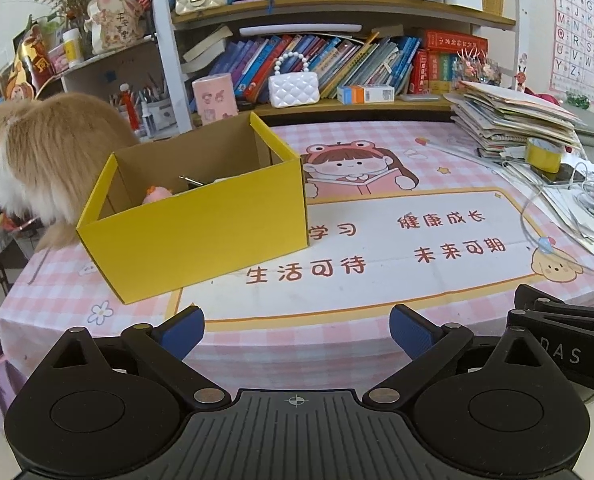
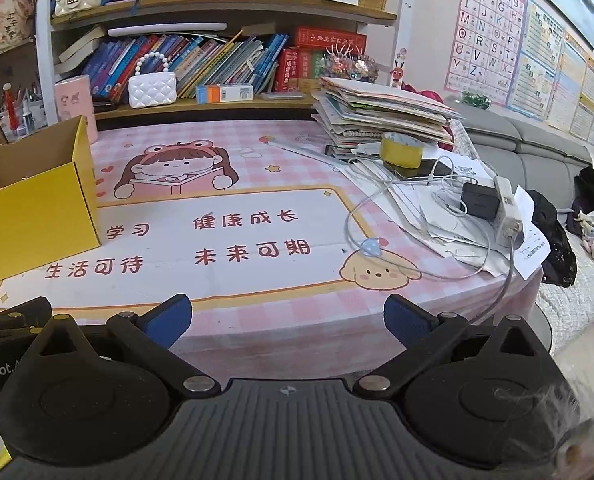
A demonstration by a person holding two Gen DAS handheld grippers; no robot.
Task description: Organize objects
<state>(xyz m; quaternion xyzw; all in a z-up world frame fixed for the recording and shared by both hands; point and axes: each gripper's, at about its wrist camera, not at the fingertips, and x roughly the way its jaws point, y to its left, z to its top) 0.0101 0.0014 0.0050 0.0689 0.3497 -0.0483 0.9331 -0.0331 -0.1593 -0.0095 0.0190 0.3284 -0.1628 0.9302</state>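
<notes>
Open-topped yellow corrugated cardboard box (image 1: 201,224): rectangular, plain brown inside, standing near the left edge of the pink checked cartoon-printed tablecloth (image 1: 377,280). Contents: a pink soft toy (image 1: 157,195) and a thin metal item, mostly hidden by the front wall. Cloth centre is bare. Right edge: slanting stack of papers and booklets (image 2: 381,110), yellow tape roll (image 2: 401,151), white cables (image 2: 377,204). Left gripper (image 1: 297,330) and right gripper (image 2: 288,318): blue ribbed pads spread wide, nothing between them.

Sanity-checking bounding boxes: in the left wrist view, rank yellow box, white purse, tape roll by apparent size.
1. yellow box, by far the largest, though it is also nearest the camera.
2. white purse.
3. tape roll, close to the purse; ranking unsure.
</notes>
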